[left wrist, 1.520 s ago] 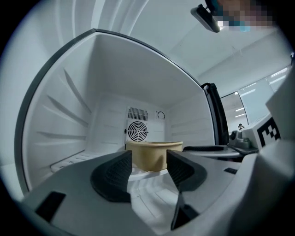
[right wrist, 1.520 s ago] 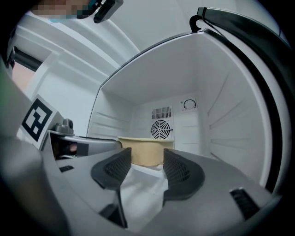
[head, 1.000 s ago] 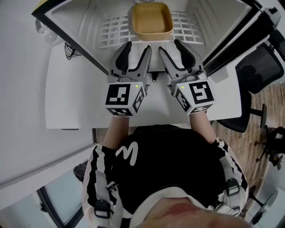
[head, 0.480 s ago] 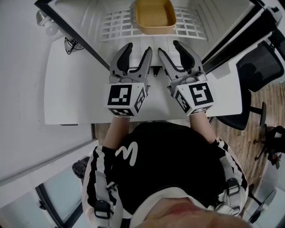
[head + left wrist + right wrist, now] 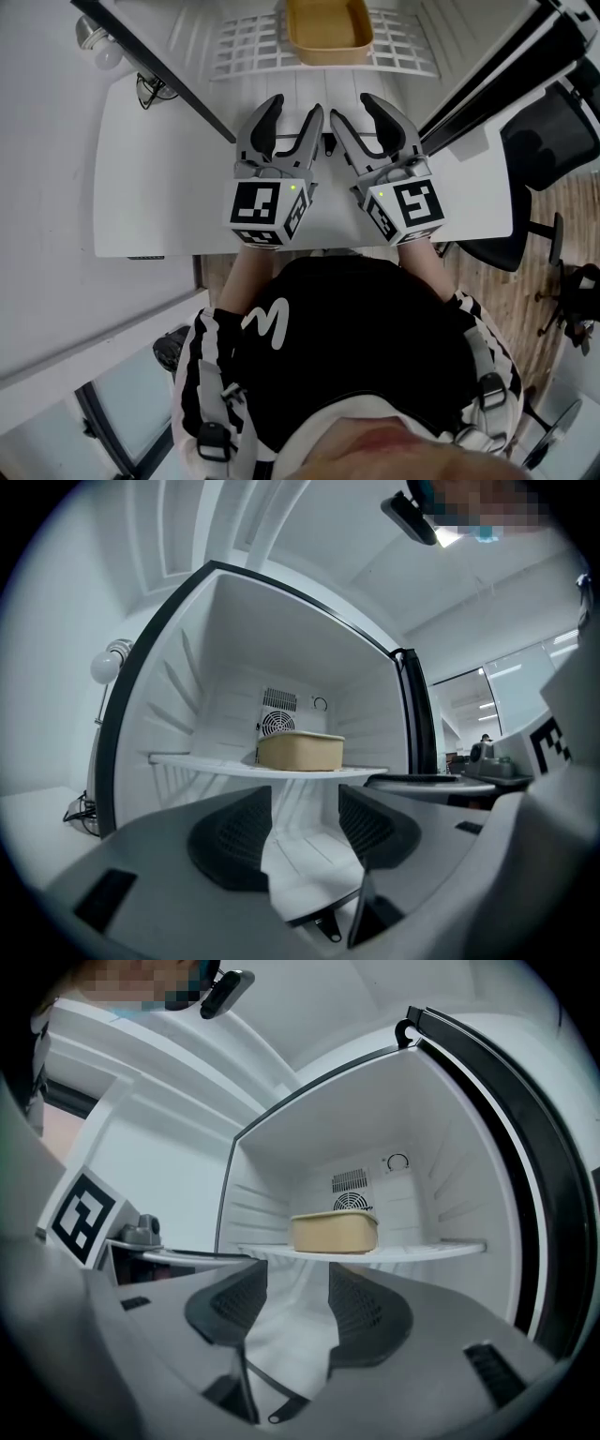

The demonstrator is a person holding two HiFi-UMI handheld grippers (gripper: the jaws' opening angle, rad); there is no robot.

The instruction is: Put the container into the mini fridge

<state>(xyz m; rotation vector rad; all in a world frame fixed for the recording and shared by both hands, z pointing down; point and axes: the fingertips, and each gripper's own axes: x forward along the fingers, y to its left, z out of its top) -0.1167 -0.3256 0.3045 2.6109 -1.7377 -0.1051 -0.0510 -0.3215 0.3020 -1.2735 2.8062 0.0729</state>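
Note:
A tan rectangular container (image 5: 328,28) sits on the white wire shelf (image 5: 248,47) inside the open mini fridge. It also shows on the shelf in the left gripper view (image 5: 300,751) and in the right gripper view (image 5: 334,1232), in front of the fan grille. My left gripper (image 5: 293,120) and right gripper (image 5: 360,116) hover side by side over the table in front of the fridge mouth, well short of the container. Both stand open with nothing between their jaws, as the left gripper (image 5: 305,816) and right gripper (image 5: 298,1299) show in their own views.
The fridge stands on a white table (image 5: 150,187). Its black door frame (image 5: 169,80) runs at the left and the open door (image 5: 487,84) at the right. A lamp bulb (image 5: 94,42) and a cable (image 5: 150,94) lie at the left. An office chair (image 5: 553,159) stands at the right.
Both grippers have drawn back a little from the fridge, so the gap to the container has grown. They stay open, and the container rests on the shelf.

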